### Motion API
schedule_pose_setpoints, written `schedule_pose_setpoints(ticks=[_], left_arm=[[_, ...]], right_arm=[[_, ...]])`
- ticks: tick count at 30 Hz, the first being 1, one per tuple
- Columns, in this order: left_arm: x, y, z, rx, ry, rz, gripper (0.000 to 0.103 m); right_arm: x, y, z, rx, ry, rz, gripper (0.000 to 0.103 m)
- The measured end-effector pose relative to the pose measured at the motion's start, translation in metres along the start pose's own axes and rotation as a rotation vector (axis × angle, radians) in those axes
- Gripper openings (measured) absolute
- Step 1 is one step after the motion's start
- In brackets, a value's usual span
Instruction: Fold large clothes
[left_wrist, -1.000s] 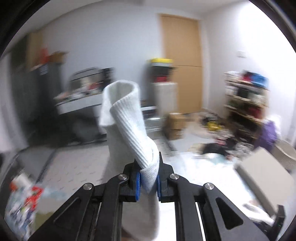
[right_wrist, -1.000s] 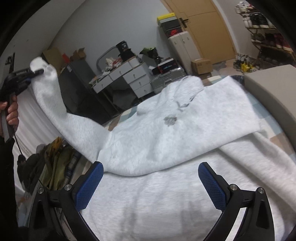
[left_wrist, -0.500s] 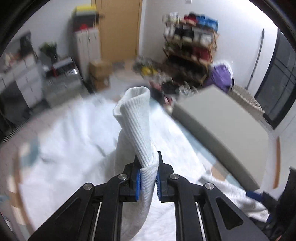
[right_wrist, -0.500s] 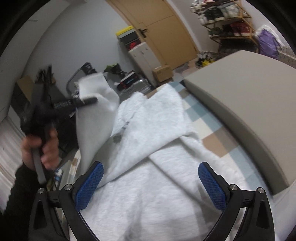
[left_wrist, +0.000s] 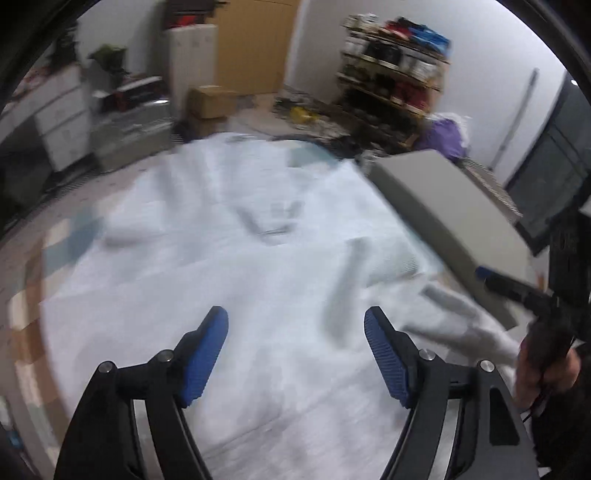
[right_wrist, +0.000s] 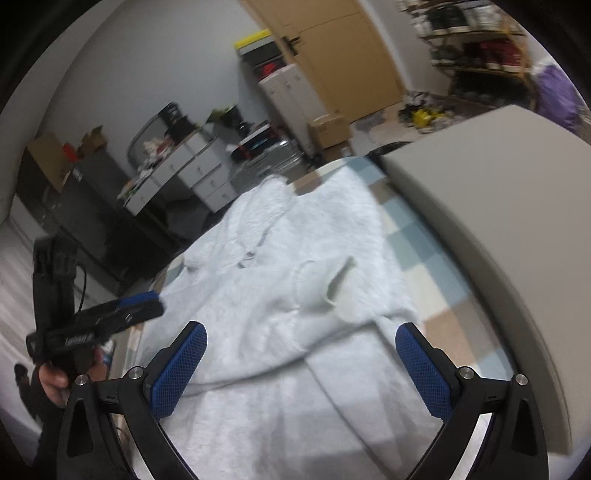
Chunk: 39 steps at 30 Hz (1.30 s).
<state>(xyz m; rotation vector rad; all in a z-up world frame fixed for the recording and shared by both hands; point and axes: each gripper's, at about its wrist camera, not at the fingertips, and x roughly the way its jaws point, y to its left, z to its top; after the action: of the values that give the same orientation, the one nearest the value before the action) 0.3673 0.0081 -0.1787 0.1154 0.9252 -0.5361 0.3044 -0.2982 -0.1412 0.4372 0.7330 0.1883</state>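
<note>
A white hoodie (left_wrist: 229, 258) lies spread on the bed. Its sleeve is folded across the body, and the ribbed cuff (right_wrist: 338, 284) rests near the middle. My left gripper (left_wrist: 295, 321) hovers low over the hoodie. Its jaws are opening, with nothing between the blue pads (left_wrist: 205, 354). The right wrist view shows the left gripper (right_wrist: 122, 310) at the left in a hand (right_wrist: 55, 380). My right gripper (right_wrist: 301, 332) is open and empty above the hoodie's (right_wrist: 280, 240) lower part. It also shows as a dark shape, my right gripper (left_wrist: 513, 286), at the right edge of the left wrist view.
A thick grey pad (right_wrist: 480, 221) lies along the right side of the bed, on a checked sheet (right_wrist: 417, 251). Beyond the bed stand white drawers (right_wrist: 192, 177), cardboard boxes (right_wrist: 328, 129), a wooden door (right_wrist: 332, 55) and a cluttered shelf (left_wrist: 395, 74).
The left gripper came down over the bed, opened and let go of the sleeve cuff, which now lies on the hoodie. The right gripper shifted sideways, still open.
</note>
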Motion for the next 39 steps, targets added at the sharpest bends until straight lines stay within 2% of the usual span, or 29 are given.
schedule_pose_setpoints(ticks=[4,9,10,11,12,13,14,15,16,17,22,24,25,27,29,31,32,33,35,37,39], left_arm=[[0.005,0.048,-0.035,-0.121,0.053,0.120,0.072],[0.050,0.081,-0.067,-0.219,0.176,0.182,0.072],[0.053,0.080,-0.066,-0.219,0.179,0.191,0.072],[0.056,0.078,-0.067,-0.213,0.172,0.205,0.072],[0.057,0.075,-0.067,-0.200,0.165,0.223,0.072],[0.059,0.072,-0.066,-0.192,0.165,0.238,0.072],[0.062,0.069,-0.064,-0.186,0.171,0.251,0.072],[0.062,0.066,-0.063,-0.185,0.172,0.256,0.072],[0.063,0.065,-0.061,-0.189,0.175,0.262,0.072],[0.062,0.063,-0.060,-0.200,0.175,0.262,0.072],[0.050,0.060,-0.054,-0.230,0.128,0.215,0.072],[0.051,0.059,-0.055,-0.227,0.123,0.214,0.073],[0.061,0.063,-0.057,-0.231,0.137,0.216,0.073],[0.073,0.072,-0.064,-0.243,0.154,0.227,0.072],[0.074,0.074,-0.069,-0.217,0.139,0.257,0.074],[0.073,0.068,-0.067,-0.193,0.149,0.279,0.074],[0.072,0.066,-0.065,-0.189,0.159,0.283,0.074],[0.069,0.065,-0.063,-0.193,0.166,0.274,0.074],[0.055,0.064,-0.060,-0.209,0.146,0.227,0.074],[0.038,0.057,-0.050,-0.210,0.081,0.177,0.074],[0.033,0.044,-0.035,-0.178,0.028,0.157,0.074]], right_arm=[[0.048,0.008,0.025,-0.087,0.097,-0.122,0.103],[0.105,0.019,0.027,-0.166,0.231,-0.166,0.101],[0.115,0.021,0.025,-0.170,0.262,-0.165,0.090],[0.122,0.022,0.022,-0.174,0.291,-0.165,0.069],[0.129,0.024,0.020,-0.179,0.315,-0.164,0.058],[0.131,0.027,0.018,-0.189,0.325,-0.166,0.036],[0.130,0.031,0.017,-0.217,0.309,-0.190,0.026],[0.125,0.035,0.019,-0.239,0.279,-0.191,0.020],[0.118,0.040,0.022,-0.263,0.246,-0.168,0.008],[0.110,0.046,0.026,-0.282,0.215,-0.160,0.005],[0.057,0.077,0.048,-0.369,0.055,-0.107,0.004],[0.040,0.084,0.056,-0.405,-0.032,-0.136,0.002],[0.042,0.082,0.058,-0.406,-0.032,-0.151,0.002],[0.060,0.065,0.056,-0.372,0.022,-0.194,0.002],[0.100,0.041,0.040,-0.396,0.134,-0.320,0.003],[0.133,0.021,0.022,-0.416,0.246,-0.408,0.006],[0.141,0.015,0.017,-0.414,0.293,-0.434,0.010],[0.141,0.015,0.016,-0.408,0.295,-0.434,0.010],[0.120,0.021,0.022,-0.398,0.219,-0.443,0.016],[0.095,0.035,0.029,-0.399,0.137,-0.432,0.024],[0.070,0.057,0.034,-0.412,0.044,-0.365,0.042]])
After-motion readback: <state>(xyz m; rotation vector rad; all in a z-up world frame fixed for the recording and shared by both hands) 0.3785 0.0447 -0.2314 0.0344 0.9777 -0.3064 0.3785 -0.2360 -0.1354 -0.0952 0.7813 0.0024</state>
